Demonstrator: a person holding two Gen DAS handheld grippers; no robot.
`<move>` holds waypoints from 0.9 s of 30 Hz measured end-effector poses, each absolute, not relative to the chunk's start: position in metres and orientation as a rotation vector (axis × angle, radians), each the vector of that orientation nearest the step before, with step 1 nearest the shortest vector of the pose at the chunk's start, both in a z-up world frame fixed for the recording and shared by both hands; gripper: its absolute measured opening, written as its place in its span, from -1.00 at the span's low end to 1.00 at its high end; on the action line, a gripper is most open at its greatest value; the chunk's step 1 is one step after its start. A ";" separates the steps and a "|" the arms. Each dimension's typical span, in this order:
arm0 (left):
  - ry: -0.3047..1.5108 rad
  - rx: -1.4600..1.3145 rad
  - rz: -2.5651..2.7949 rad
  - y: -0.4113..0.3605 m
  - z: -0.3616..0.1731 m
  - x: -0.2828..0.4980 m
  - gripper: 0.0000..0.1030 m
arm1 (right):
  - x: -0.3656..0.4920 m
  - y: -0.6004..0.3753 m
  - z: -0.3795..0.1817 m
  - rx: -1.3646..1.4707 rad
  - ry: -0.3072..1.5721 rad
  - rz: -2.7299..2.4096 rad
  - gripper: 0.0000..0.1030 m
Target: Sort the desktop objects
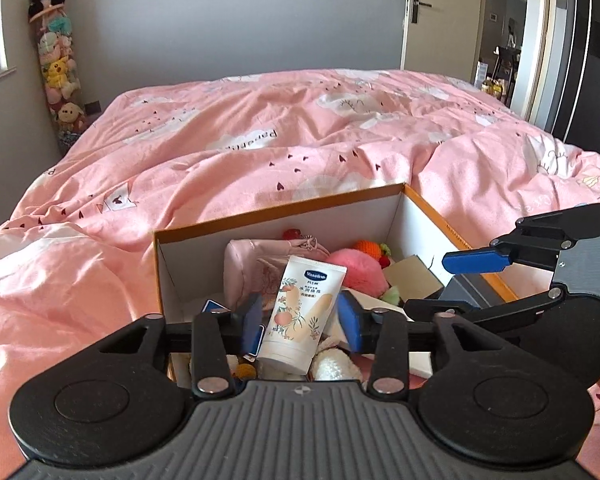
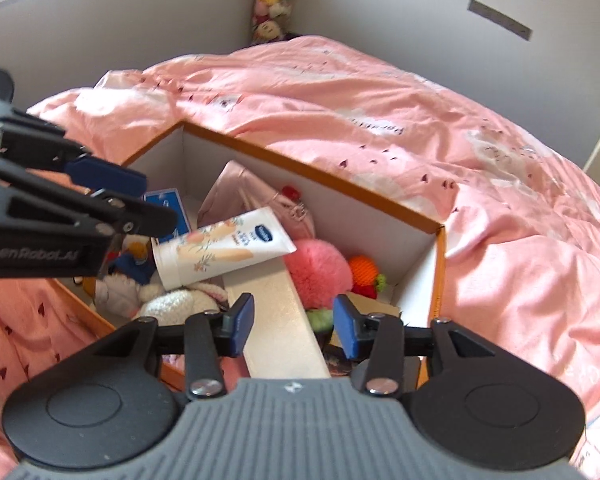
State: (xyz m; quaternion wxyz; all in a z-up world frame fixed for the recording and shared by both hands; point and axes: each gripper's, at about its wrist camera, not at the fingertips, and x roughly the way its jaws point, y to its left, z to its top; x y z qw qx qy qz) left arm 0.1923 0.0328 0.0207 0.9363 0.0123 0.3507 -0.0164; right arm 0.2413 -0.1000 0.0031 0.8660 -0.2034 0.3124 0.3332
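Lying atop the clutter in the box (image 2: 380,216) on the bed, the hand-cream tube (image 2: 224,250) looks light, squashy, slick; grasp mid-body. Both hand-held grippers, left (image 1: 302,322) and right (image 2: 294,326), gape empty.

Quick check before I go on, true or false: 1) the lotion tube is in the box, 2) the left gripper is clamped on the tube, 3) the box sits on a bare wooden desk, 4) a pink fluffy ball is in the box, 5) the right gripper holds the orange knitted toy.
1) True: the lotion tube lies in the box, on top of the other things.
2) False: the left gripper is open; its pads stand clear of the tube.
3) False: it sits on a pink bedcover.
4) True: the pink fluffy ball lies beside the tube.
5) False: the right gripper is open and empty; the orange knitted toy lies in the box.
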 end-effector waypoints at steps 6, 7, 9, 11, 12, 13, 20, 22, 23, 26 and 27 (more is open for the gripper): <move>0.629 0.015 0.044 0.031 0.035 0.170 0.36 | 0.221 -0.109 0.018 -0.323 0.564 0.630 0.22; 0.612 0.004 0.060 0.032 0.036 0.167 0.45 | 0.219 -0.110 0.020 -0.296 0.550 0.616 0.30; 0.580 -0.024 0.090 0.036 0.037 0.161 0.46 | 0.215 -0.114 0.021 -0.240 0.527 0.585 0.41; 0.573 -0.049 0.116 0.040 0.035 0.157 0.56 | 0.212 -0.118 0.021 -0.183 0.514 0.560 0.53; 0.573 -0.057 0.128 0.041 0.033 0.156 0.60 | 0.212 -0.120 0.020 -0.154 0.516 0.551 0.56; 0.574 -0.062 0.145 0.043 0.030 0.155 0.62 | 0.212 -0.122 0.019 -0.127 0.521 0.546 0.62; 0.587 -0.055 0.249 0.044 0.008 0.150 0.63 | 0.212 -0.128 0.000 -0.028 0.583 0.527 0.77; 0.599 -0.079 0.263 0.047 0.003 0.149 0.63 | 0.211 -0.128 -0.006 -0.036 0.589 0.521 0.78; 0.605 -0.090 0.272 0.048 0.000 0.150 0.63 | 0.211 -0.127 -0.008 -0.041 0.590 0.519 0.79; 0.630 -0.100 0.296 0.051 -0.007 0.151 0.63 | 0.211 -0.127 -0.014 -0.049 0.594 0.520 0.81; 0.639 -0.099 0.300 0.051 -0.009 0.152 0.63 | 0.211 -0.127 -0.016 -0.050 0.597 0.520 0.81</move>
